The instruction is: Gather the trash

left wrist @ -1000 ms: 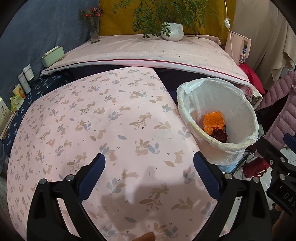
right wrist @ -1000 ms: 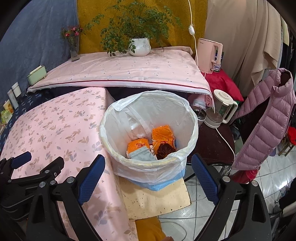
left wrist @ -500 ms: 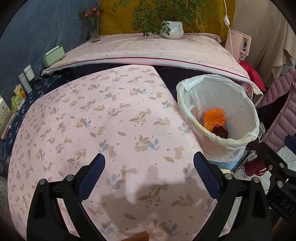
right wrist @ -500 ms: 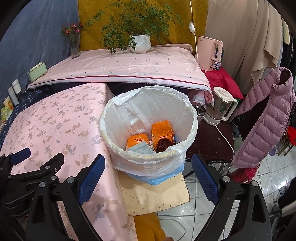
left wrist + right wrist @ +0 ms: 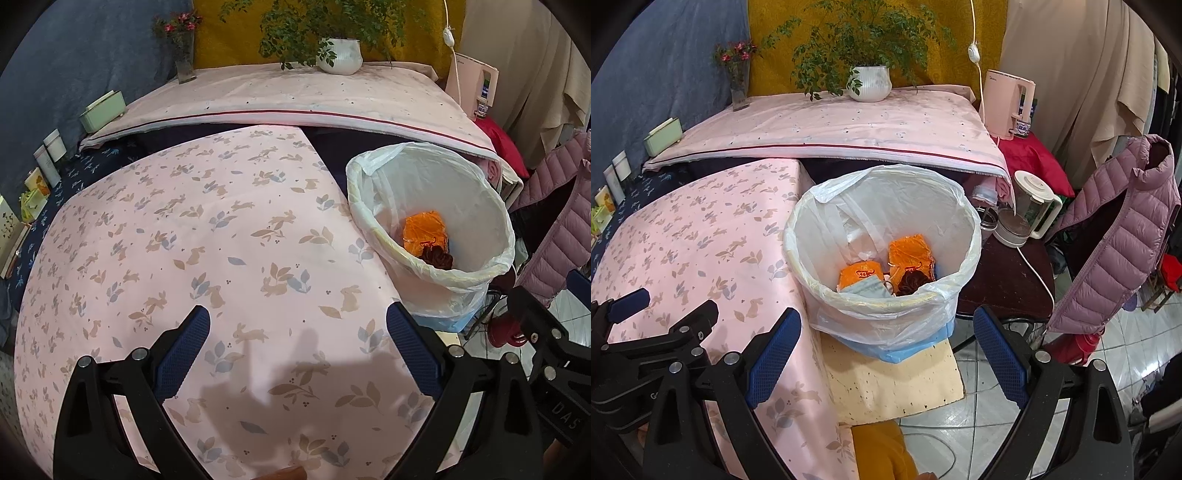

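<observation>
1. Left wrist view shows the left gripper point(image 5: 297, 325) wide open and holding nothing, above the pink tablecloth point(image 5: 192, 236); no trash is visible on the cloth.
2. Right wrist view shows the right gripper point(image 5: 886, 334) also spread open and empty, near the trash bin point(image 5: 882, 236), probably because its item is released.
3. The bin stands on a foam block point(image 5: 897, 373) just beside the table edge, so I think dropping is easy.
4. Inside the white liner lie two orange packets point(image 5: 910, 254), a grey-blue mask point(image 5: 866, 290) and a dark brown clump point(image 5: 912, 282), loosely piled at the bottom.
</observation>
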A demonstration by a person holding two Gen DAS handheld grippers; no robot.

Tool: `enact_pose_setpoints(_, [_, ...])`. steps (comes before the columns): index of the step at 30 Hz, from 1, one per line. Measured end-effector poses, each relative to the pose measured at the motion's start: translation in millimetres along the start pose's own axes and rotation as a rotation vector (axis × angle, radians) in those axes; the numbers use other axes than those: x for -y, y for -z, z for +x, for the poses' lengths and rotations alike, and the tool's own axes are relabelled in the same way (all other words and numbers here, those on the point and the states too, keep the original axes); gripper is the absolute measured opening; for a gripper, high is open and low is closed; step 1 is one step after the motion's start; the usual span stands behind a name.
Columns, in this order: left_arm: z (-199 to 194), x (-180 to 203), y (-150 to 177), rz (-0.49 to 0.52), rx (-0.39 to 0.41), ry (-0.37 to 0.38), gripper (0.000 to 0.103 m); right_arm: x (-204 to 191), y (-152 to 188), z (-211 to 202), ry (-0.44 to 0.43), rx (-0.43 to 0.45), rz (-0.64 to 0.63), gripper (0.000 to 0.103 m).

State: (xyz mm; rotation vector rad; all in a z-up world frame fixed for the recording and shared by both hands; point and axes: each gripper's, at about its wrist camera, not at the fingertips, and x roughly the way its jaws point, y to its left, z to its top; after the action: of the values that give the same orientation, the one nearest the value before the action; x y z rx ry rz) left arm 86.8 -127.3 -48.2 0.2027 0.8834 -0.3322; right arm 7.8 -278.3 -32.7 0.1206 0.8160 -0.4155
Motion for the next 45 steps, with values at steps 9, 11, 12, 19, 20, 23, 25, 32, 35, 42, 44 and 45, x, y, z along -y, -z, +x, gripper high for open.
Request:
enact_pose_setpoints(9, [-0.5,-1.3,1.2,-0.011,0.004,-0.006,0.092,1.4,3.2,0.6,0.008,-0.001,0.004,0.090])
enact_pose_setpoints(11, [-1.6,-1.2,1.5,-0.014,0.005,-0.006,0.092,2.0,4.3,1.0,0.010,-0.001,0.005,0.090])
enact_pose_setpoints(12, [-1.9,-1.0,1.5,-0.015,0.006,-0.006,0.092,2.3,4.6,1.3,0.012,-0.001,0.006,0.090])
enact_pose_setpoints(19, [-2.4,-0.9,2.4,-0.013,0.006,-0.008,0.092,3.1,6.2,1.1,0.014,-0.003,0.006,0.090])
enact_pose_setpoints(20, [-2.5,-1.0,2.5,-0.014,0.007,-0.007,0.092,3.1,6.6,1.4,0.014,-0.003,0.006,0.090])
enact_pose_setpoints(23, [-4.2,-0.6,2.2,-0.019,0.009,-0.002,0.092,3.1,7.6,1.8,0.015,-0.006,0.005,0.090])
enact_pose_setpoints(25, [-5.8,0.4,1.6,-0.020,0.011,-0.001,0.092,2.8,8.0,2.0,0.016,-0.006,0.004,0.090])
enact_pose_setpoints(32, [-5.9,0.6,1.6,-0.021,0.011,-0.001,0.092,2.4,9.1,3.3,0.015,-0.009,0.001,0.090])
enact_pose_setpoints(35, [-5.7,0.6,1.9,-0.022,0.010,-0.002,0.092,2.3,8.9,3.2,0.014,-0.009,0.001,0.090])
enact_pose_setpoints(42, [-5.2,0.0,2.7,-0.019,0.010,0.000,0.092,1.6,9.5,3.3,0.014,-0.010,0.001,0.090])
enact_pose_setpoints(44, [-5.1,0.1,2.6,-0.020,0.010,0.000,0.092,1.6,9.6,3.3,0.015,-0.009,0.002,0.090])
enact_pose_setpoints(45, [-5.0,0.3,2.5,-0.020,0.010,-0.001,0.092,1.6,9.5,3.3,0.014,-0.009,0.001,0.090])
